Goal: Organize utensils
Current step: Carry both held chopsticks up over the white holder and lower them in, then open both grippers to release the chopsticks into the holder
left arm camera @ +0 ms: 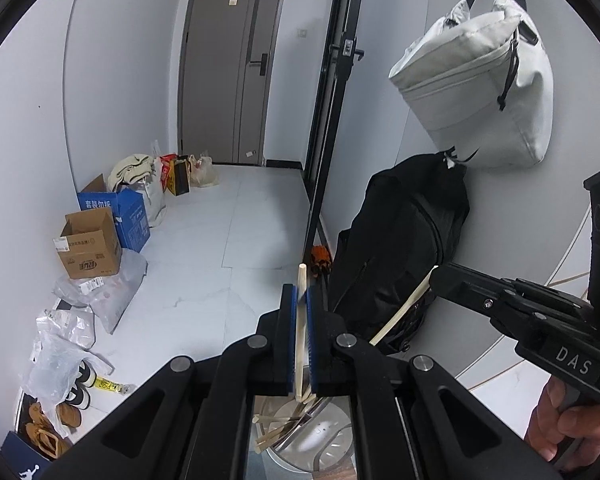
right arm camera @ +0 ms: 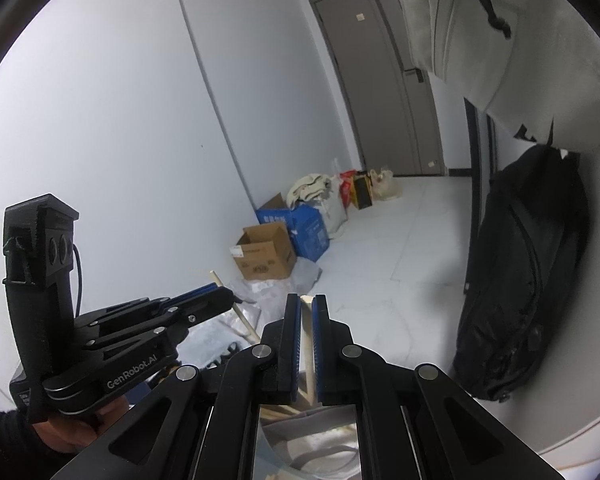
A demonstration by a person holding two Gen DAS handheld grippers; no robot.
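Observation:
My left gripper (left arm camera: 300,292) is shut on a pale wooden chopstick (left arm camera: 300,344) that stands nearly upright between its blue pads, its tip poking above them. To the right, my right gripper (left arm camera: 436,278) is shut on a second chopstick (left arm camera: 400,312), which slants down to the left. In the right wrist view the right gripper (right arm camera: 307,299) clamps that pale chopstick (right arm camera: 307,344), and the left gripper (right arm camera: 226,295) at the left holds its own stick (right arm camera: 244,318). Below both grippers sits a round metal container (left arm camera: 324,440) with several loose wooden chopsticks (left arm camera: 276,426).
A black bag (left arm camera: 400,248) leans on the right wall under a hanging white bag (left arm camera: 480,80). Cardboard boxes (left arm camera: 88,244), plastic bags (left arm camera: 100,296) and shoes (left arm camera: 68,412) line the left wall. A grey door (left arm camera: 228,68) closes the far end of the tiled floor.

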